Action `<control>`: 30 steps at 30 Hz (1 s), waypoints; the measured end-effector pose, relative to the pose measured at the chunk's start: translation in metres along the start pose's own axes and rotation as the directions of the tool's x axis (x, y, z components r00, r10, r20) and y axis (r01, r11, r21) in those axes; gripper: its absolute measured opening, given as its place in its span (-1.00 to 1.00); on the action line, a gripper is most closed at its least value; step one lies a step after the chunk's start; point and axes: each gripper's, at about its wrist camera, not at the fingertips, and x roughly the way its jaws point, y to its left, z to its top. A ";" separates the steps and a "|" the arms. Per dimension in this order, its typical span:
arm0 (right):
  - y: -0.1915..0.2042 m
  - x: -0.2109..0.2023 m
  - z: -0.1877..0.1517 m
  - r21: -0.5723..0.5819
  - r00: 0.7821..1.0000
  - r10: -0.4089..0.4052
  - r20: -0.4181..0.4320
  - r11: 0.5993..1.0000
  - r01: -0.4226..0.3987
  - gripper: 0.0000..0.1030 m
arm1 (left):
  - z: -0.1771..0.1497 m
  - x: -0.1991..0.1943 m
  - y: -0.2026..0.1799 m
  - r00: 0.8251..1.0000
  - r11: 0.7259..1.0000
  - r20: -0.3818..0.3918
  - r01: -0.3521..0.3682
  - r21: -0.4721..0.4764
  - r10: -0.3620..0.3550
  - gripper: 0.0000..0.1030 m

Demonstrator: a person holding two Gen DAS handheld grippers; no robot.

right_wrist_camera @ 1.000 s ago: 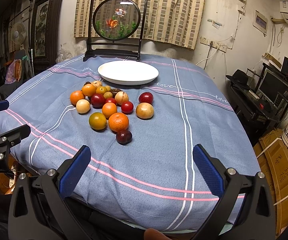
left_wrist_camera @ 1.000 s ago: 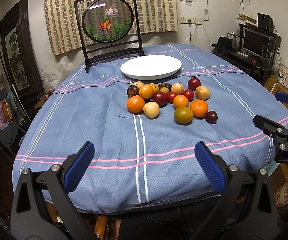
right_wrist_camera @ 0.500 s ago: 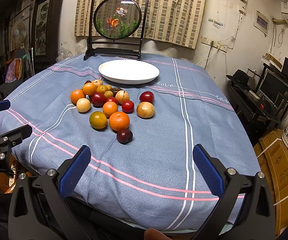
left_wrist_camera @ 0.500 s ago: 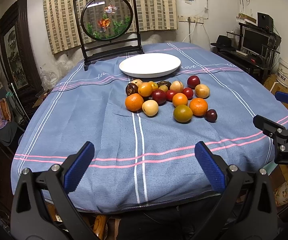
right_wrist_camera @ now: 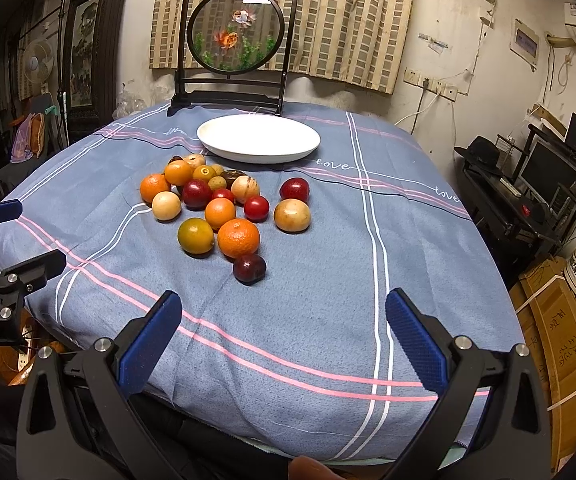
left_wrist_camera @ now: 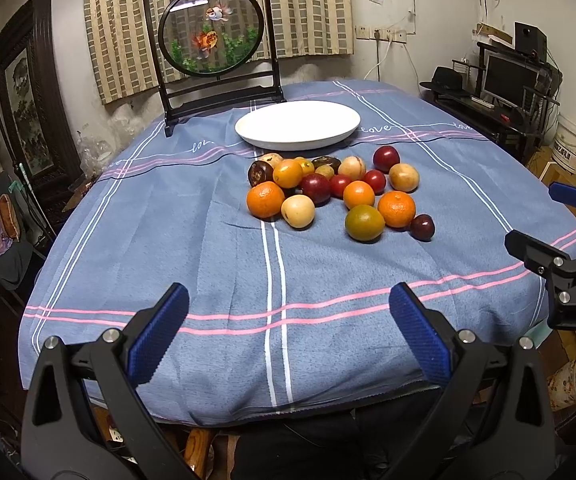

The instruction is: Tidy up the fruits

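While both grippers hover with jaws spread wide and empty over the near table edge, the fruit pile (right_wrist_camera: 223,208) lies ahead, just before the empty white plate (right_wrist_camera: 258,138), its dark plum (right_wrist_camera: 249,268) nearest the right gripper (right_wrist_camera: 283,344), the left gripper (left_wrist_camera: 285,336) farther back.

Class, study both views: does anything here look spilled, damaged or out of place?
Only this: the mixed fruits lie loose on the blue striped tablecloth, while the round white plate behind them sits bare. Nothing looks damaged.
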 end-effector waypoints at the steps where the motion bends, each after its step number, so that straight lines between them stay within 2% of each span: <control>1: 0.000 0.000 0.000 0.000 1.000 0.000 -0.001 1.000 0.000 0.97 | 0.000 0.000 0.000 1.000 1.000 -0.001 0.000 -0.001 0.000 0.96; 20: -0.002 0.013 0.003 -0.012 0.999 0.010 -0.038 1.000 -0.010 0.97 | -0.001 0.017 0.008 0.999 1.000 -0.046 0.013 -0.023 -0.014 0.96; 28: -0.003 0.036 0.011 -0.004 0.997 0.061 -0.039 0.998 -0.062 0.97 | 0.002 0.038 0.024 0.995 0.996 -0.081 0.050 -0.069 -0.056 0.96; 29: -0.002 0.042 0.013 -0.006 0.997 0.069 -0.043 0.998 -0.069 0.90 | 0.001 0.041 0.025 0.995 0.996 -0.084 0.053 -0.074 -0.059 0.96; 30: -0.002 0.047 0.014 -0.010 0.996 0.076 -0.046 0.997 -0.077 0.75 | 0.001 0.045 0.028 0.994 0.995 -0.090 0.060 -0.083 -0.067 0.96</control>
